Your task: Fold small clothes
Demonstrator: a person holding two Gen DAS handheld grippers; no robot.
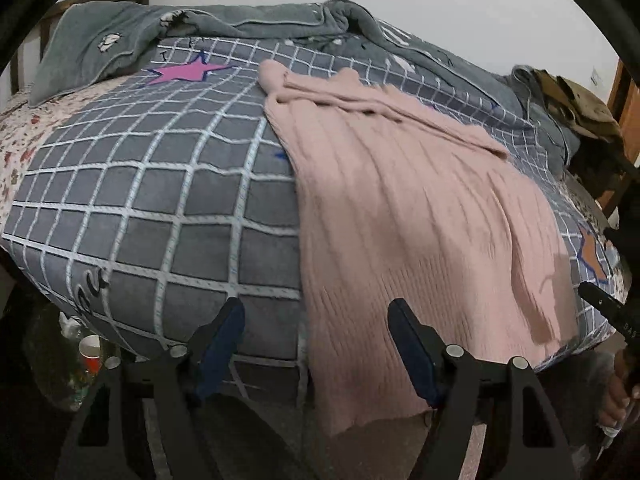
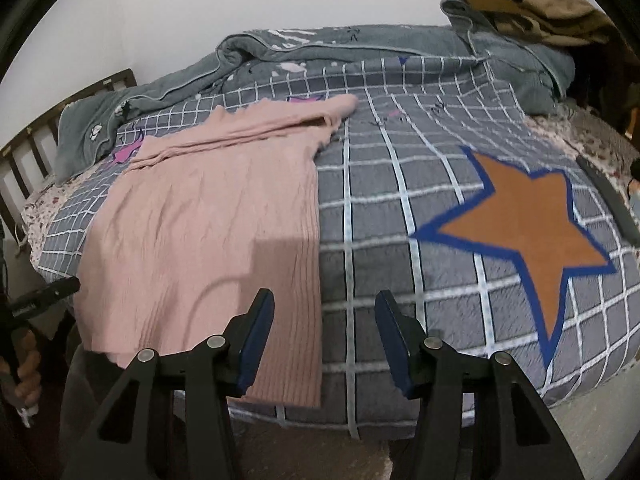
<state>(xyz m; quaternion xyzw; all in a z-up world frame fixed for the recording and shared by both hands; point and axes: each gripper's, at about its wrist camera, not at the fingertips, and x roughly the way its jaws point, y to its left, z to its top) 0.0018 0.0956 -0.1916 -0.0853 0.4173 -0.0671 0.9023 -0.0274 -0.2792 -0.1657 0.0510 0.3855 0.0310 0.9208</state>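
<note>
A pink ribbed knit garment [image 1: 404,216] lies flat on the grey checked bedspread [image 1: 160,200], its hem hanging over the near bed edge and its sleeves folded across the top. It also shows in the right wrist view [image 2: 208,216]. My left gripper [image 1: 316,312] is open and empty, above the garment's lower left edge. My right gripper [image 2: 325,304] is open and empty, above the garment's lower right edge.
A grey blanket [image 1: 224,24] is bunched along the far side of the bed. Olive clothes [image 2: 540,8] sit at the far right corner. An orange star [image 2: 528,216] marks the bedspread [image 2: 380,184]. A red cup [image 1: 91,354] stands on the floor at left.
</note>
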